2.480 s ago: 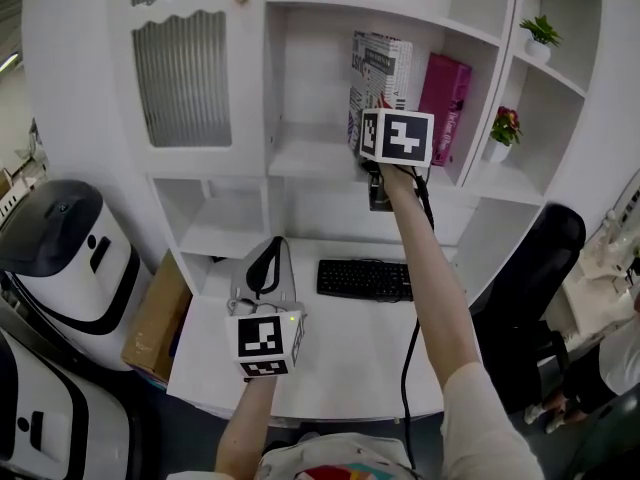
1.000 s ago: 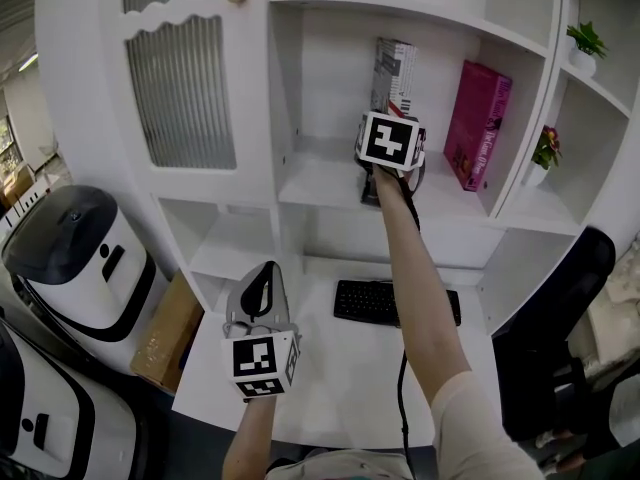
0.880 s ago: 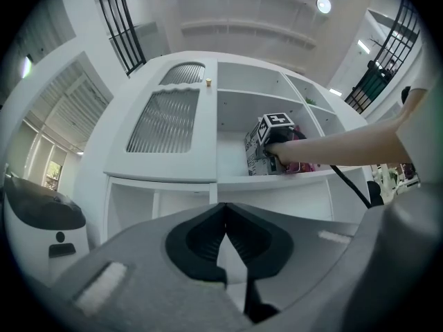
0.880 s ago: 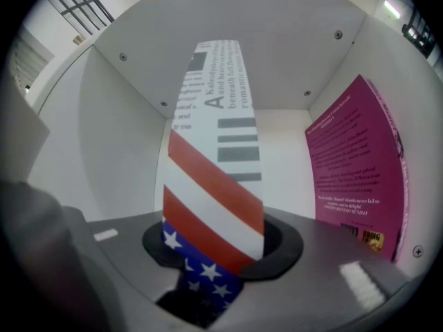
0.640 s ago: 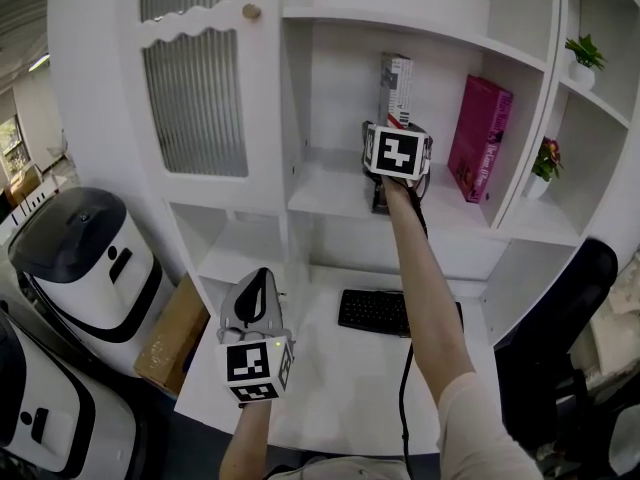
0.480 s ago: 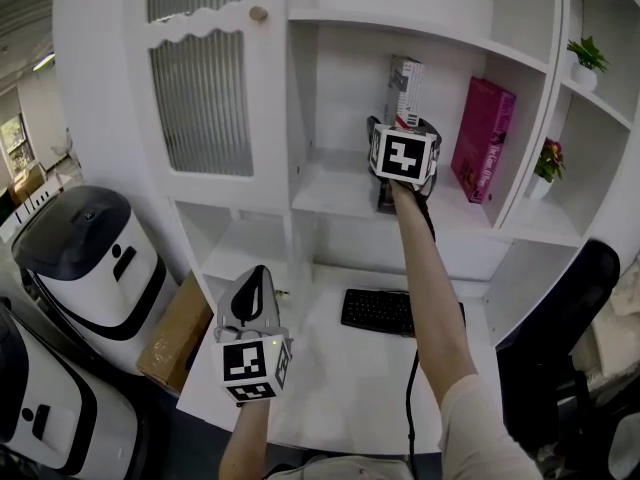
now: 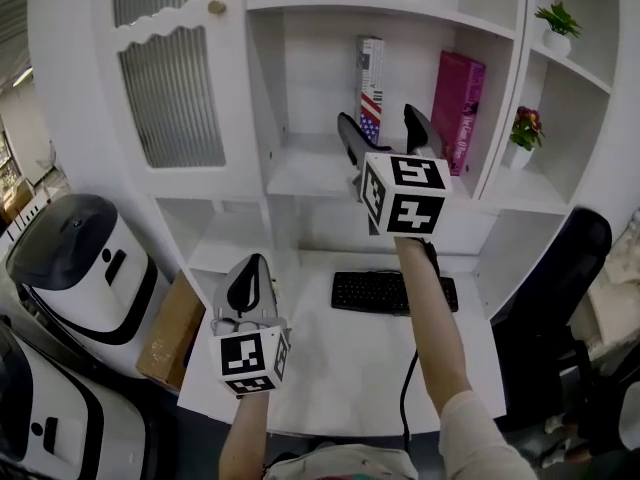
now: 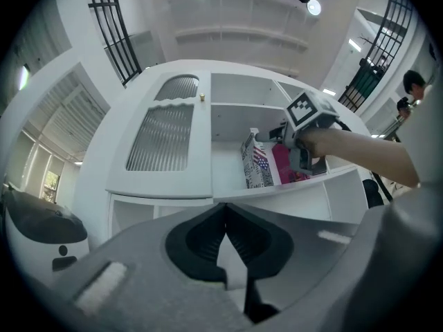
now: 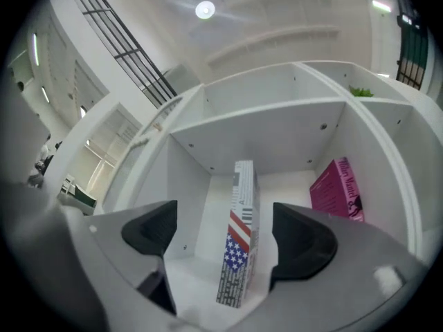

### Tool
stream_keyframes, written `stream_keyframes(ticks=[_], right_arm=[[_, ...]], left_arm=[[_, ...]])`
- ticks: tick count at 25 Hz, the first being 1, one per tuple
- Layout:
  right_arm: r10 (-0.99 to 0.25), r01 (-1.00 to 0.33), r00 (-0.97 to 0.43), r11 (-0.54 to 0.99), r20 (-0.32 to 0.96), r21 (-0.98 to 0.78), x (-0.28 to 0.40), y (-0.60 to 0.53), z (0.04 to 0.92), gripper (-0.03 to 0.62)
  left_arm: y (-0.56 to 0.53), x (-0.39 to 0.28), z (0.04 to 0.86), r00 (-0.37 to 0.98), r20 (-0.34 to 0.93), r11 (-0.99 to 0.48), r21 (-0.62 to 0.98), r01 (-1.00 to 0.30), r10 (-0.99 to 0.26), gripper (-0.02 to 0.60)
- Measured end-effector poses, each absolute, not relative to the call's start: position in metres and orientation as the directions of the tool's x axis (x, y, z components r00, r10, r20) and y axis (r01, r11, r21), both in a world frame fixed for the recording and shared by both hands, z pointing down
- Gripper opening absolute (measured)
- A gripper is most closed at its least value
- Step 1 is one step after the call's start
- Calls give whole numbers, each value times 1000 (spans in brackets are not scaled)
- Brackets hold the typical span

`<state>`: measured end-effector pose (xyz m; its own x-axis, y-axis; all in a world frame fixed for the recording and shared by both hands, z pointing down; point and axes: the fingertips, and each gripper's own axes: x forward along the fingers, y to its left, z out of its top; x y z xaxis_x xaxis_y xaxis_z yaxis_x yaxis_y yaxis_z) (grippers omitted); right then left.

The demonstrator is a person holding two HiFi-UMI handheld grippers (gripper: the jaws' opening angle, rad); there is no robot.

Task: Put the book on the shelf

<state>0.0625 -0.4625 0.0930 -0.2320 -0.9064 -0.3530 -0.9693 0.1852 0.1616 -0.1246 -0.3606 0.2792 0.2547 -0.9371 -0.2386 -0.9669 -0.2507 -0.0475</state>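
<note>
1. book (image 7: 370,73) is standing upright on the shelf (image 7: 310,173), well left of a leaning pink book (image 7: 455,108).
2. right claw (image 7: 381,133) sits just in front of it, jaws opening wide, not touching the book.
3. left claw (image 7: 247,278) is closed up with nothing in it, low over the table (image 7: 330,358).

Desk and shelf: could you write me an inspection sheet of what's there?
Surface: white desk, shelf above it.
Job's things: book upright on shelf, untouched.
Clutter: keyboard on desk; pink book leaning; flowering plant; green plant.
Grippers: left gripper shut, empty; right gripper opening, book ahead between jaws, not touched.
Cables: black cable hanging beside right arm.
Surroundings: white machines, cardboard box, black chair.
</note>
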Motion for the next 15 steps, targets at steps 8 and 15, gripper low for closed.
stream_keyframes(ticks=[8, 15], right_arm=[[-836, -973, -215, 143, -504, 179, 93, -358, 116, 122], [-855, -974, -169, 70, -490, 214, 107, -318, 174, 3]], left_arm=[[-358, -106, 264, 289, -298, -276, -87, -957, -910, 5], [-346, -91, 267, 305, -352, -293, -86, -952, -885, 5]])
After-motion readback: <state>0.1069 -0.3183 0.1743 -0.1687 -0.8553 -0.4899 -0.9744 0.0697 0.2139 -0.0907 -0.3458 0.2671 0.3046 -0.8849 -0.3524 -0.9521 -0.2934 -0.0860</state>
